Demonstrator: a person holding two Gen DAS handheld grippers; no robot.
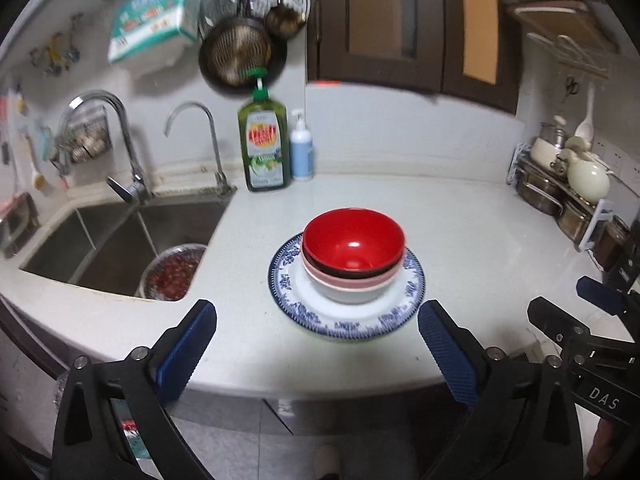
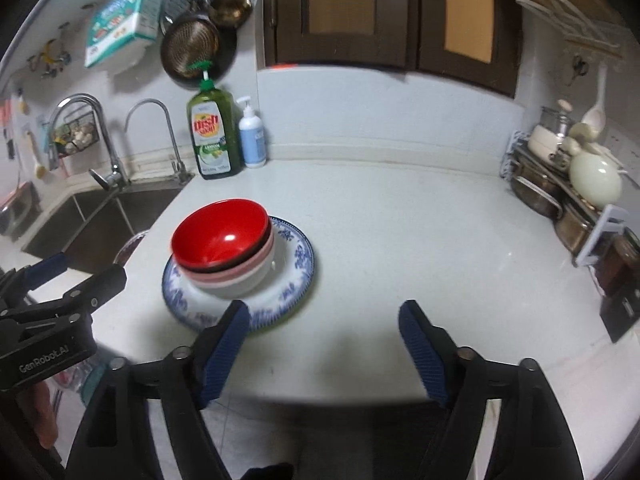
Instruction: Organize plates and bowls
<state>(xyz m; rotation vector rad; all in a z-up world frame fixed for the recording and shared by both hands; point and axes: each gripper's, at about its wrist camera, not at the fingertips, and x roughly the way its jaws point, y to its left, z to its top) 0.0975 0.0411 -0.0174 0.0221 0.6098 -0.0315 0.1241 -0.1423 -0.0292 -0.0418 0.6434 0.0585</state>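
A red bowl point(image 1: 352, 240) sits nested on a pink bowl and a white bowl point(image 1: 348, 292), stacked on a blue-patterned white plate point(image 1: 344, 324) on the white counter point(image 1: 480, 240). The same stack shows in the right wrist view: red bowl point(image 2: 220, 232), plate point(image 2: 288, 280). My left gripper point(image 1: 316, 328) is open and empty, just short of the plate at the counter's front edge. My right gripper point(image 2: 324, 328) is open and empty, to the right of the plate; its left finger overlaps the plate's near rim in view.
A steel sink point(image 1: 120, 240) with a bowl of red fruit point(image 1: 172, 272) lies to the left, with two taps. A green dish soap bottle point(image 1: 264, 144) and a white pump bottle point(image 1: 302, 148) stand at the back. A rack of pots and jars point(image 2: 568, 184) stands at the right.
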